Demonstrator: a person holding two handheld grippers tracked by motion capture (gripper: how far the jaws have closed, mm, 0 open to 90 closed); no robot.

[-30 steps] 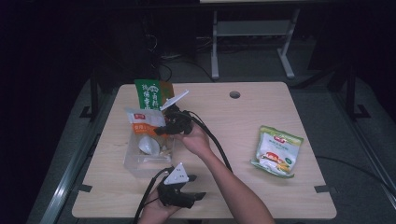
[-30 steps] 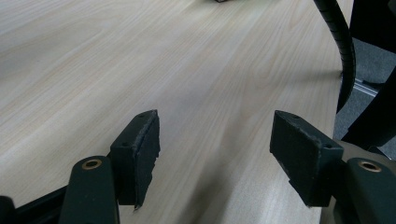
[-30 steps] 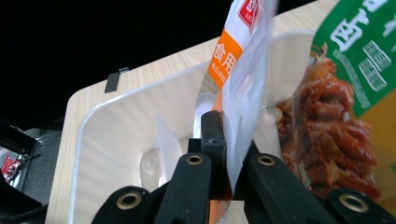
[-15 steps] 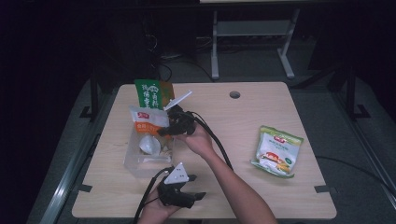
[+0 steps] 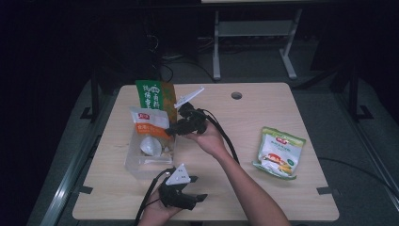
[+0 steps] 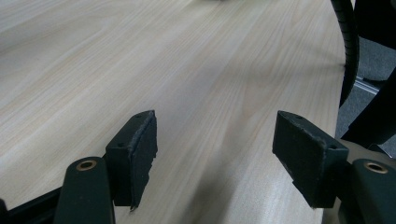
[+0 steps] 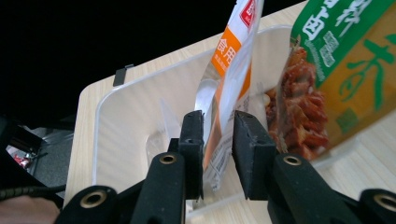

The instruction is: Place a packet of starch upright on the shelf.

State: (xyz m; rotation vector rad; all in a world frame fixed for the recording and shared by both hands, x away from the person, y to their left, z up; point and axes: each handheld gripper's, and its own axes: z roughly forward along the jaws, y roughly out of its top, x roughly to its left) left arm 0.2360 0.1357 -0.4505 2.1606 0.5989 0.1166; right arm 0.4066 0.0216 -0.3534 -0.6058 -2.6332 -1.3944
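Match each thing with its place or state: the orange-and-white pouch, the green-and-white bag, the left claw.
Things:
1. orange-and-white pouch
2. green-and-white bag
3. left claw

Places or states:
A. lying flat on the table, right side
B. open, with nothing between its jaws
C. standing in the clear bin

Pairs: 1-C, 2-A, 3-B

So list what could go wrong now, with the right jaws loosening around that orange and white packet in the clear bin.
1. The orange and white packet stands on edge between the just-opening jaws of the right gripper; once freed it may tip over.
2. It stands close beside the green bag, so pulling back could snag either.
3. The clear bin is light and may shift.
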